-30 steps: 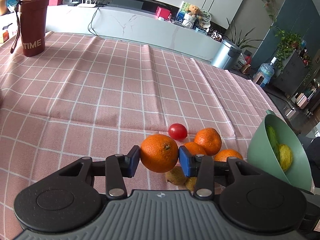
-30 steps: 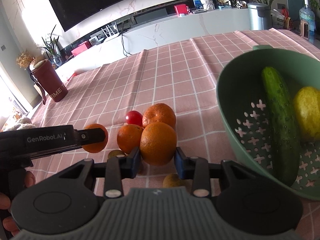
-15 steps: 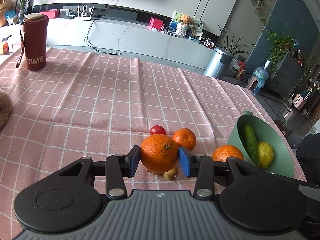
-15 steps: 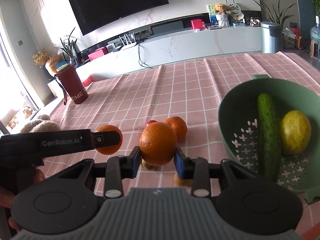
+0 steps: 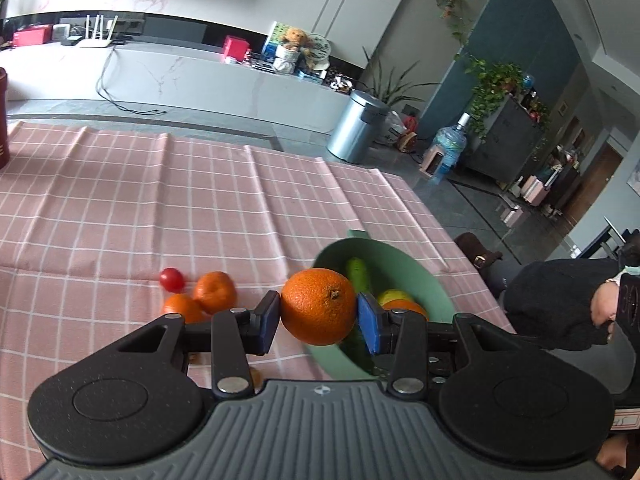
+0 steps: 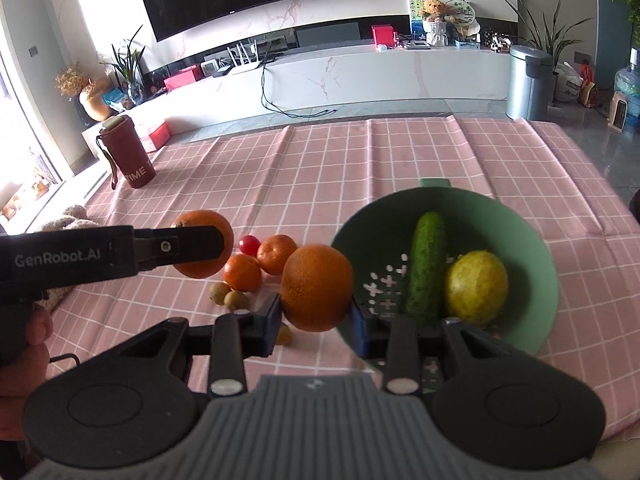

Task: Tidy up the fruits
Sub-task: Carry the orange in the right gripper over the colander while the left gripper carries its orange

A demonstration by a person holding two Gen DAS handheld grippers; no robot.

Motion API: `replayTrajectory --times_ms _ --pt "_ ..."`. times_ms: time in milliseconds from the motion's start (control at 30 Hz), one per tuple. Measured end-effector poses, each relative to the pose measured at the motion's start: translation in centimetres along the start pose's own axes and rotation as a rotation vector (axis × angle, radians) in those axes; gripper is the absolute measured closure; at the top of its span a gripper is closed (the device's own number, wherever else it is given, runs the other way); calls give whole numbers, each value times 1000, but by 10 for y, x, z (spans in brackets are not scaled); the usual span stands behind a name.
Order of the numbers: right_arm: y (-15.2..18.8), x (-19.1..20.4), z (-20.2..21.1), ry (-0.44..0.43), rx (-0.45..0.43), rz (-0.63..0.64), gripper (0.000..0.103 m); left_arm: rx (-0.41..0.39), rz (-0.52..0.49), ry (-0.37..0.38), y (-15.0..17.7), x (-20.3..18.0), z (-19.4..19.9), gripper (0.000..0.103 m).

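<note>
My left gripper (image 5: 318, 320) is shut on a large orange (image 5: 318, 306), lifted above the pink checked cloth just left of the green strainer bowl (image 5: 384, 256). My right gripper (image 6: 316, 320) is shut on a second large orange (image 6: 316, 288), held over the bowl's (image 6: 532, 240) near left rim. A cucumber (image 6: 426, 264) and a yellow fruit (image 6: 476, 286) lie inside the bowl. In the right wrist view the left gripper (image 6: 200, 246) comes in from the left with its orange (image 6: 208, 272). Two mandarins (image 6: 276, 254) and a cherry tomato (image 6: 250, 245) stay on the cloth.
Three small brownish fruits (image 6: 220, 293) lie near the mandarins. A maroon cup (image 6: 130, 156) stands at the far left of the table. A person's dark sleeve (image 5: 560, 304) is at the right, past the table edge. A hand (image 6: 24, 344) grips the left tool.
Both grippers have risen off the cloth with their oranges and drawn toward the green bowl. The pile of fruit on the table now lies lower and farther left.
</note>
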State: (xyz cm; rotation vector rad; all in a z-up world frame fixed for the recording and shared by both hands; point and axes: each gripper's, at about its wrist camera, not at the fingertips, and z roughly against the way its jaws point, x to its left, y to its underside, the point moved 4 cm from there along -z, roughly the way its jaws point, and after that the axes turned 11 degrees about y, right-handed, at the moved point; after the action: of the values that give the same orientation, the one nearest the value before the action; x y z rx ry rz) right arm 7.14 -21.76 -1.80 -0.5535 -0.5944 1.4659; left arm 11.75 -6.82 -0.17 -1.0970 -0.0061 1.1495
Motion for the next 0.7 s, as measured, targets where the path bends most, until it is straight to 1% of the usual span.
replayTrajectory --times_ms 167,333,533,633,700 --pt "-9 -39 6 14 50 39 71 89 -16 82 -6 -27 -33 56" --pt "-10 -61 -3 26 112 140 71 183 -17 103 -4 -37 -66 56" --pt "-8 -73 -32 -1 233 209 71 291 6 76 -1 -31 -94 56" --pt "-8 -78 -46 -5 292 227 71 349 14 33 2 -24 -107 56" --pt "-9 -81 -55 -8 326 236 71 387 -1 2 4 -23 -116 56"
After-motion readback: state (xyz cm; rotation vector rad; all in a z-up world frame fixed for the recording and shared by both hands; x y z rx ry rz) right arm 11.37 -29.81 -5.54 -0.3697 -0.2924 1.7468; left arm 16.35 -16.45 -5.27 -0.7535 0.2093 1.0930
